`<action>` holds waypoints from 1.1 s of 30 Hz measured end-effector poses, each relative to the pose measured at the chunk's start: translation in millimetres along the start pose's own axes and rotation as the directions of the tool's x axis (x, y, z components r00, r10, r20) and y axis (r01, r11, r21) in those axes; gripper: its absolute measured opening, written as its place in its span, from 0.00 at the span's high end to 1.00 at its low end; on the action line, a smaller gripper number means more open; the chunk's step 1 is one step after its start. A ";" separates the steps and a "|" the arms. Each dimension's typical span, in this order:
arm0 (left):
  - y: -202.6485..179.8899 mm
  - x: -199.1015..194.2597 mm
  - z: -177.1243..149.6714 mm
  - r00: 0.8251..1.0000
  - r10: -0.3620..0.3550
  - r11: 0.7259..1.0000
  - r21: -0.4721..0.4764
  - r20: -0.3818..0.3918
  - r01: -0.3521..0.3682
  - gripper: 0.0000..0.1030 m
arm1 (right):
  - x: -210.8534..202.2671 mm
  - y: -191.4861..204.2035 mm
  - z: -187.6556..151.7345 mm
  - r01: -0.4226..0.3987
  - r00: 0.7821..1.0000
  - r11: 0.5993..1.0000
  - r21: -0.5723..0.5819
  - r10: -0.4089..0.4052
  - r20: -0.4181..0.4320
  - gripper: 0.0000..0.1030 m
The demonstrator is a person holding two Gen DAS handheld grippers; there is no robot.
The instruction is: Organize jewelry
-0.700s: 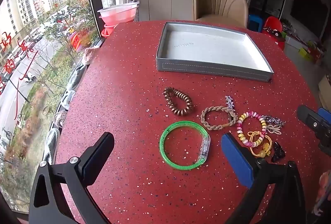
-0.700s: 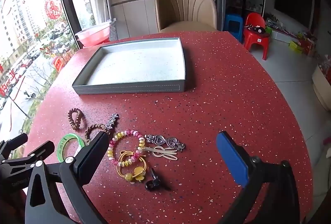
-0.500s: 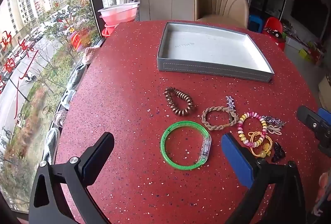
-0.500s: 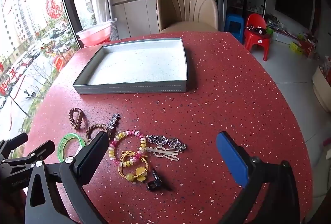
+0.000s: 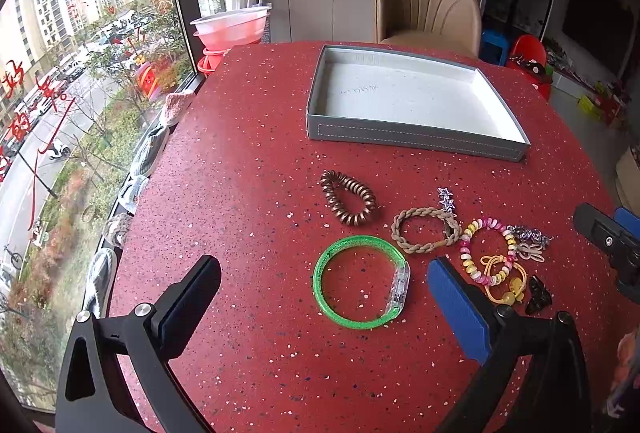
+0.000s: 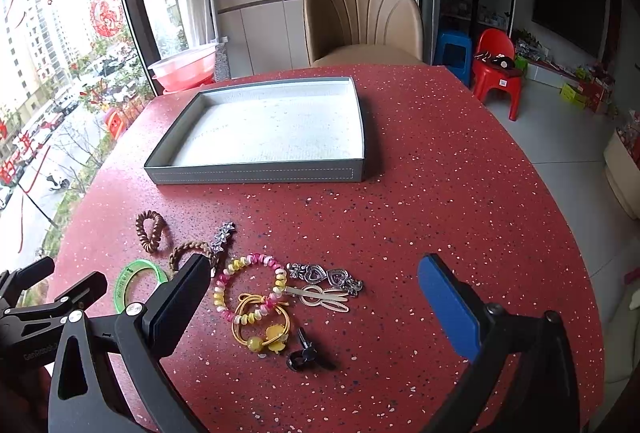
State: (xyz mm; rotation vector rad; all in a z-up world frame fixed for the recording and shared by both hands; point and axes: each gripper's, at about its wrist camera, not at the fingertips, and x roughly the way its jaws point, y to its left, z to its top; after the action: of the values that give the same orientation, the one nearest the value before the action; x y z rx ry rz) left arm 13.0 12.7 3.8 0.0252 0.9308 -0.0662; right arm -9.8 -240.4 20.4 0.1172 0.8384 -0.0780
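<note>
Red speckled bench (image 5: 248, 161) carries everything. Grey tray (image 5: 416, 141) w/ pale lining sits at the far side, nothing in it; a tan chair (image 5: 428, 9) stands behind the bench.

Jewelry lies loose in a cluster on the near half, well apart from the tray:
- brown spiral hair tie (image 5: 349, 197), furthest left & nearest the tray
- green bangle (image 5: 360, 288) w/ clear clasp, just below the spiral tie
- braided tan bracelet (image 5: 425, 229), a small star clip (image 5: 446, 198) at its upper right
- pink/yellow bead bracelet (image 6: 250, 287), overlapping a yellow elastic w/ charms (image 6: 262, 329)
- silver heart chain (image 6: 326, 276) & a gold-tone clip (image 6: 322, 297), touching, right of the beads
- small black clip (image 6: 306, 353), nearest the camera

Left tongs (image 5: 324, 291): jaws spread wide, nothing gripped. Green bangle lies on the bench in the gap between the fingers, in view terms; no pad touches it. Tongs hang above the bench, angled down.

Right tongs (image 6: 314, 291): also spread wide, nothing held. Bead bracelet, yellow elastic, heart chain, both clips show between the fingers, all lying flat on the bench. Left finger (image 6: 180, 297) partly hides the braided bracelet from this view.
</note>
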 end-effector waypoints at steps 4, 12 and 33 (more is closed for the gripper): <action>-0.1 -0.5 2.0 1.000 -0.001 1.000 0.002 0.009 0.001 0.00 | -1.1 1.7 1.6 0.003 1.000 1.000 -0.004 -0.003 0.011 0.00; 1.1 -1.4 5.0 1.000 -0.005 1.000 -0.001 0.023 0.005 0.00 | -2.1 2.3 2.6 0.003 1.000 1.000 -0.007 -0.003 0.016 0.00; 1.1 -1.4 6.7 1.000 -0.010 1.000 -0.001 0.023 0.010 0.00 | -0.2 2.8 3.8 0.004 1.000 1.000 -0.010 -0.004 0.017 0.00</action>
State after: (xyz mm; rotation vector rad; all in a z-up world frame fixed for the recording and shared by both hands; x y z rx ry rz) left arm 17.7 13.5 8.9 0.0184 0.9076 -0.0755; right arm -6.8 -238.1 23.3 0.1051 0.8223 -0.0780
